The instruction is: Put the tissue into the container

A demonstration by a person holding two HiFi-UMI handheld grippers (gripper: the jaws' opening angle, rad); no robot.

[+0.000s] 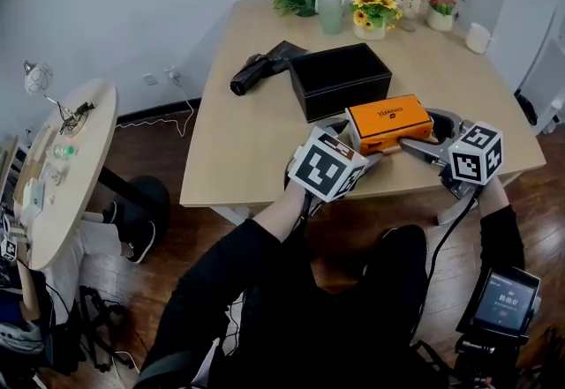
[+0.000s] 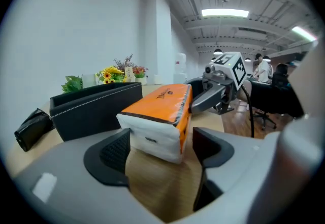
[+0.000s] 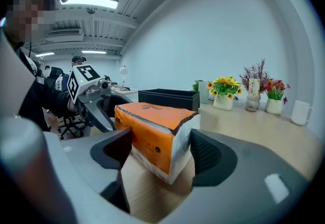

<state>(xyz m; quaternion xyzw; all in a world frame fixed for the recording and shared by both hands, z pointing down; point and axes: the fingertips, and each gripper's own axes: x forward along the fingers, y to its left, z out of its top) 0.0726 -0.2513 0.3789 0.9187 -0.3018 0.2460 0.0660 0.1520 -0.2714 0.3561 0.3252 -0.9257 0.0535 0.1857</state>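
An orange and white tissue pack [image 1: 388, 121] lies near the front edge of the wooden table [image 1: 247, 140], just in front of the black open container [image 1: 340, 78]. My left gripper [image 1: 357, 145] is at the pack's left end; in the left gripper view the pack [image 2: 160, 116] sits between its wide jaws, and the left gripper [image 2: 160, 149] is open with a gap at the right pad. My right gripper [image 1: 422, 133] is at the pack's right end. In the right gripper view both pads rest against the pack [image 3: 152, 134], so the right gripper [image 3: 162, 152] is shut on it.
A black rolled pouch [image 1: 256, 70] lies left of the container. Potted flowers [image 1: 372, 10], a pale green vase [image 1: 331, 8] and a white mug [image 1: 478, 37] line the far edge. A round side table [image 1: 62, 167] stands to the left on the floor.
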